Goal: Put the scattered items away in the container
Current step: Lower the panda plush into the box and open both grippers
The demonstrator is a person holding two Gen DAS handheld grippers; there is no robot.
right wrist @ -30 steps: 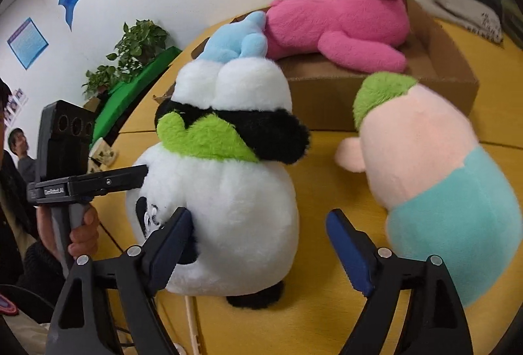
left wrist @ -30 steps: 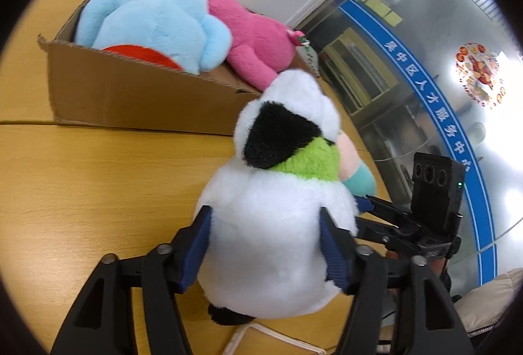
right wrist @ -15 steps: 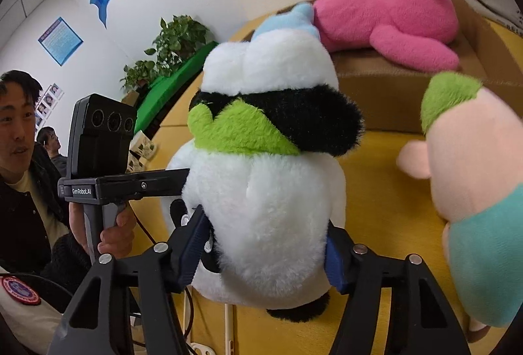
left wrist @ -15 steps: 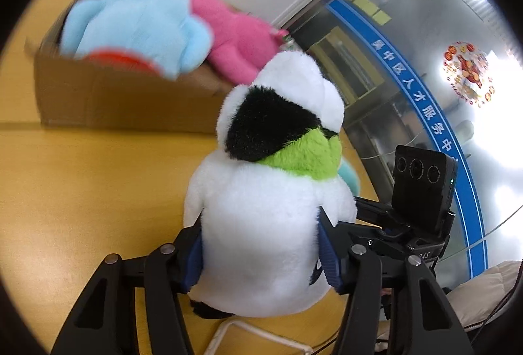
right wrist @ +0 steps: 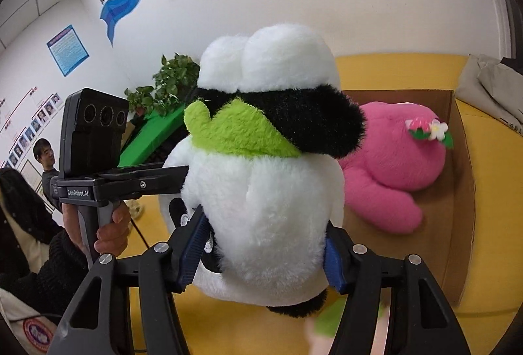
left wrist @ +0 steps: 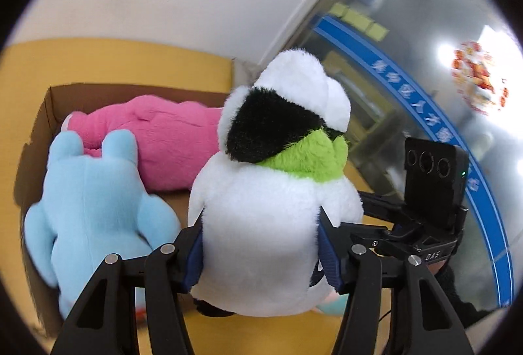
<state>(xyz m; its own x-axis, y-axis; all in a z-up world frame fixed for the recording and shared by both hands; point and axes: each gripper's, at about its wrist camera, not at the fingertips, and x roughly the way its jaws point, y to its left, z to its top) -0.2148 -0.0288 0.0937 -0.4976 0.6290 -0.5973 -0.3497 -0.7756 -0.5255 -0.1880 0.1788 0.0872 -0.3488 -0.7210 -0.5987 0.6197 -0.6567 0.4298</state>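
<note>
A white plush panda [left wrist: 271, 224] with black ears and a green scarf is gripped from both sides. My left gripper [left wrist: 261, 257] is shut on its body, and my right gripper [right wrist: 263, 253] is shut on it too. The panda [right wrist: 261, 208] hangs above the table, close to the open cardboard box [left wrist: 36, 139]. In the box lie a blue plush [left wrist: 91, 204] and a pink plush [left wrist: 170, 142]. The pink plush [right wrist: 398, 159] has a flower on its head, and the box wall [right wrist: 464, 191] shows at the right.
A peach and teal plush [right wrist: 330, 319] lies on the yellow table below the panda, mostly hidden. A grey cloth [right wrist: 490, 83] lies beyond the box. A glass wall [left wrist: 425, 60] is at the right. People [right wrist: 45, 155] and a potted plant [right wrist: 166, 83] stand at the left.
Both grippers have lifted the panda off the table and carried it toward the box. The right gripper, open a second ago, closed on the panda. The box interior now shows from above.
</note>
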